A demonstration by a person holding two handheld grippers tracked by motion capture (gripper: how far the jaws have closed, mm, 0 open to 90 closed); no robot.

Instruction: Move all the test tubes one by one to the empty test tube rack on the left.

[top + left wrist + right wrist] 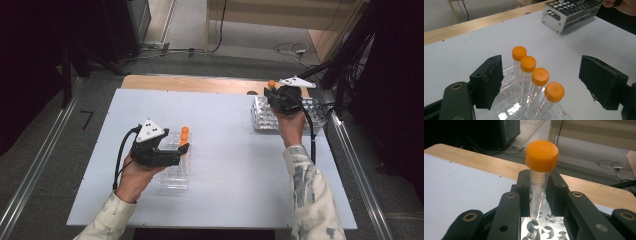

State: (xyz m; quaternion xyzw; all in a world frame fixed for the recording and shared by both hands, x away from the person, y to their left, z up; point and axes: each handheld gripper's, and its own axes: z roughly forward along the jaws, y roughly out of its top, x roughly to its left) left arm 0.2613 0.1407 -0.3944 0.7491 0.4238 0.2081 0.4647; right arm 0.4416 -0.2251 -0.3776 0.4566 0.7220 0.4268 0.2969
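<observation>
Several clear tubes with orange caps (534,75) stand in a row in a clear plastic rack (176,172) at the table's left. My left gripper (181,152) is open, its jaws on either side of that row. My right gripper (274,95) is shut on another orange-capped tube (541,177) and holds it upright. The tube's lower tip hangs just over the holes of a metal rack (261,119) at the far right. That metal rack (569,15) also lies far off in the left gripper view.
A white sheet (225,165) covers the table, with a wooden strip (200,84) along its far edge. Cables and dark equipment lie on the floor beyond. Open sheet lies between the two racks.
</observation>
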